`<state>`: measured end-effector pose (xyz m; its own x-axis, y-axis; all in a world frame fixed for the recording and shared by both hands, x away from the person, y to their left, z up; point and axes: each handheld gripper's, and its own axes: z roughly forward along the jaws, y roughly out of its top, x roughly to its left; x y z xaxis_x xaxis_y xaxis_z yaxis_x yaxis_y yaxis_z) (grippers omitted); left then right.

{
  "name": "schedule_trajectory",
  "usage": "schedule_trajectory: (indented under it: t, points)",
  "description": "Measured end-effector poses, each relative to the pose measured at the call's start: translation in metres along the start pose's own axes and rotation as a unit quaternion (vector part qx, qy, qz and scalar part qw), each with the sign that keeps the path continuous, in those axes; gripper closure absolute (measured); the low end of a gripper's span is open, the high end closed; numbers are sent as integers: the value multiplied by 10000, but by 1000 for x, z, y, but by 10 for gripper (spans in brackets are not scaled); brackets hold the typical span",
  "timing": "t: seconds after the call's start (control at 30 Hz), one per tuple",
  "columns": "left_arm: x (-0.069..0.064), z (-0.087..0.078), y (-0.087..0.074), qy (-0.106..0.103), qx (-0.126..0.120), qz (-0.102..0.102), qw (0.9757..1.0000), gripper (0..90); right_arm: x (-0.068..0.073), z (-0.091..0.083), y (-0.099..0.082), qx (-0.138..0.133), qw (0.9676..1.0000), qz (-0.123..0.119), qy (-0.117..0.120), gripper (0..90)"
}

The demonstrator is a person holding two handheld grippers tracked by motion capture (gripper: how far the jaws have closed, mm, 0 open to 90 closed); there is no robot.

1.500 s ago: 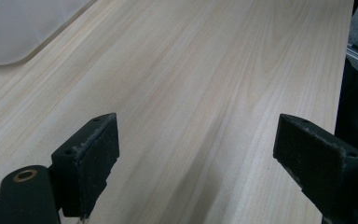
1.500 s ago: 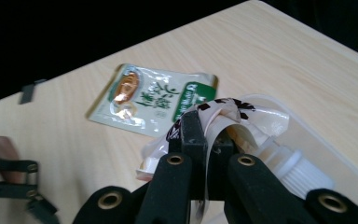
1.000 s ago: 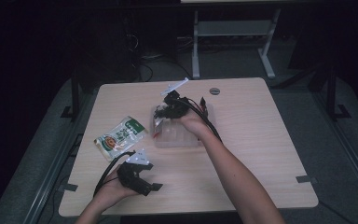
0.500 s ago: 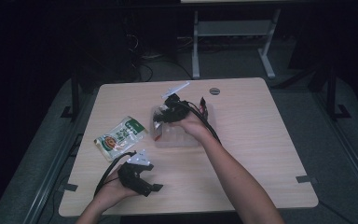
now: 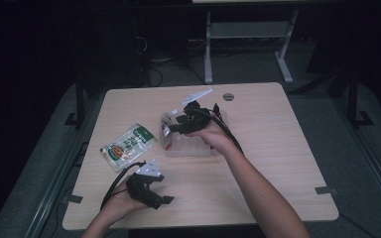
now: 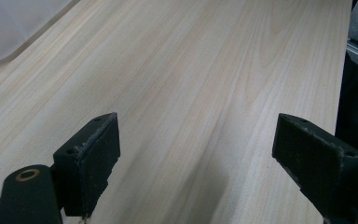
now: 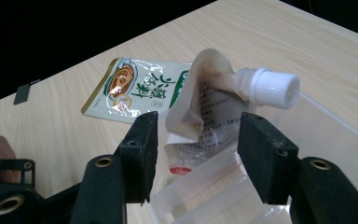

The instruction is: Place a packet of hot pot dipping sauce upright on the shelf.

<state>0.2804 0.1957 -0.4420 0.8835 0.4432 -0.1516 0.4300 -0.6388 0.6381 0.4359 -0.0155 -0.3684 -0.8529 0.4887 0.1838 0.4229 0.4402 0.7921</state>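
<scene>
A crumpled beige spout pouch (image 7: 209,102) with a white screw cap (image 7: 272,87) stands tilted in a clear plastic box (image 7: 326,135), its lower end inside. My right gripper (image 7: 198,140) is shut on the pouch, one jaw pressing each side of it. From above, the right gripper (image 5: 171,126) hovers over the left end of the box (image 5: 188,148) at mid table. A second pouch, flat with green and orange print (image 5: 128,146) (image 7: 140,88), lies to the left of the box. My left gripper (image 5: 164,200) (image 6: 196,154) rests open near the front edge, nothing between its jaws.
The wooden table (image 5: 278,148) has a round grommet (image 5: 228,96) at its back edge and tape marks at the front corners (image 5: 326,190). Bare wood lies to the right of the box. A white edge (image 6: 9,28) shows at the top left of the left gripper view.
The right gripper has shifted slightly left and lower over the box with the pouch in it. The left hand and gripper stayed still.
</scene>
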Motion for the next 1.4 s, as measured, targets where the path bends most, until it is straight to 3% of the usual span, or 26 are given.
schedule_trajectory:
  t: [0.33, 0.6, 0.93, 1.17, 1.4]
  points:
    - [0, 0, 0, 17, -33, -15, 10000, 150, 19, -20, -16, 28, 9996, -280, 7, 432]
    - [2, 1, 0, 32, -90, 61, 9999, 151, 29, -38, -38, -45, 9994, -352, 13, 400]
    - [0, 1, 0, 38, -150, -20, 9999, 154, 45, -55, -75, 8, 9986, -518, 66, 385]
    - [0, 0, 0, 33, -164, -50, 9998, 155, 52, -67, -100, 161, 9986, -498, 90, 371]
    - [0, -1, 0, 47, -120, -47, 9999, 157, 55, -79, -132, 325, 9984, -463, -41, 357]
